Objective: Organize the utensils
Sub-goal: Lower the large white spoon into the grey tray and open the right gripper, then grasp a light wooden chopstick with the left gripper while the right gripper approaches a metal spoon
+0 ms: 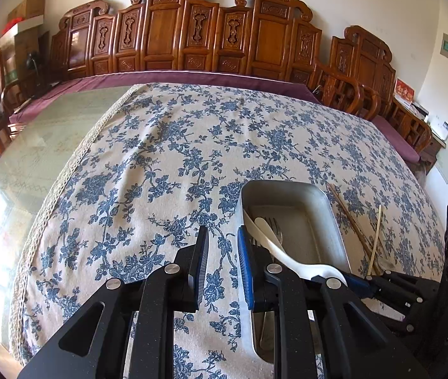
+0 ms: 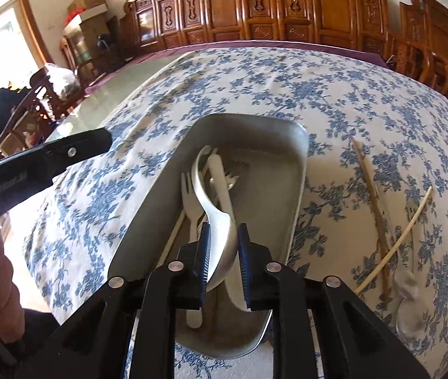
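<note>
Straddling the white spoon (image 2: 221, 221) over the tray (image 2: 299, 170), the right gripper (image 2: 223, 252) stands slightly spread (light, stiff, slick plastic); take its handle.

Matt metal tray (image 2: 299, 145), glossy plastic spoon (image 2: 221, 221), floral cloth (image 1: 161, 158)

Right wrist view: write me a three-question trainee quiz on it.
1. True or false: the metal tray is empty.
2. The brown chopstick lies: A in the tray; B on the tablecloth, right of the tray; C on bare glass.
3. What sits between the right hand-held gripper's jaws?
Key: 1 false; 2 B; 3 the white spoon.
</note>
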The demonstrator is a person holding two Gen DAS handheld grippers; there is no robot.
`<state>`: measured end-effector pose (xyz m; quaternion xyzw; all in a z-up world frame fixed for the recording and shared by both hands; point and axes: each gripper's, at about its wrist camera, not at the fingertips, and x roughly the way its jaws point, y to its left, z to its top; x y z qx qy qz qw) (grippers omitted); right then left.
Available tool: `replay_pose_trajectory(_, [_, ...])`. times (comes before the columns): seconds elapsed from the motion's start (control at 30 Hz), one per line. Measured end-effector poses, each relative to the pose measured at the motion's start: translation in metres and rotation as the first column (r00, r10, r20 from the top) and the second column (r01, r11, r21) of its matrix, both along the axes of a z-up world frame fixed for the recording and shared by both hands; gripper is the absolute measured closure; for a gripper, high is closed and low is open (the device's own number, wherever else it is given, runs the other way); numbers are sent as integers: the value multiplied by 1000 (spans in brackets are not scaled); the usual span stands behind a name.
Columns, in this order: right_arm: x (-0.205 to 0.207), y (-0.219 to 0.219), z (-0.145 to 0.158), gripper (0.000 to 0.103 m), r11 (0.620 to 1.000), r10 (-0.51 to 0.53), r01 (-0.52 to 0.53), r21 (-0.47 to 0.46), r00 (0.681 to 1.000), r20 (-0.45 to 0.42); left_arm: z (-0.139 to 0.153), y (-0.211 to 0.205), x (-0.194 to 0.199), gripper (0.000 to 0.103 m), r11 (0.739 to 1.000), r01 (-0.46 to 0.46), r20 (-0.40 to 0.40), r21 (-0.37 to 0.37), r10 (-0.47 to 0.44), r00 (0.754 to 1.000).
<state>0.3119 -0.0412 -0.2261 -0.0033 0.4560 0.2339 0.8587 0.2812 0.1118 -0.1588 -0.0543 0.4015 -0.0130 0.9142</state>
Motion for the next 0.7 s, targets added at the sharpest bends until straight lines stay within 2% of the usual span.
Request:
replay_pose_trajectory(0.03, [-2, -1, 1, 81, 1000, 6, -6, 6, 1000, 5, 0, 0, 0, 86, 1000, 1, 0, 0, -1, 1000])
replay_pose_trajectory(0.17, [-8, -9, 10, 69, 999, 21, -22, 24, 999, 33, -1, -1, 0, 86, 1000, 5, -2, 4, -5, 1000])
replay_pose_trajectory(0.43, [-18, -63, 28, 68, 1000, -24, 25, -5, 994, 111, -3, -13, 1, 85, 999, 31, -3, 7, -31, 1000])
replay_pose_trajectory(0.63, [-11, -120, 21, 68, 992, -104, 112, -59, 986, 131, -5, -31, 2, 84, 998, 69, -2, 8, -69, 998])
replay_pose_trajectory(0.7, [-6, -137, 17, 68, 988, -132, 142, -63, 982, 132, -5, -41, 3, 81, 996, 88, -3, 13, -88, 996])
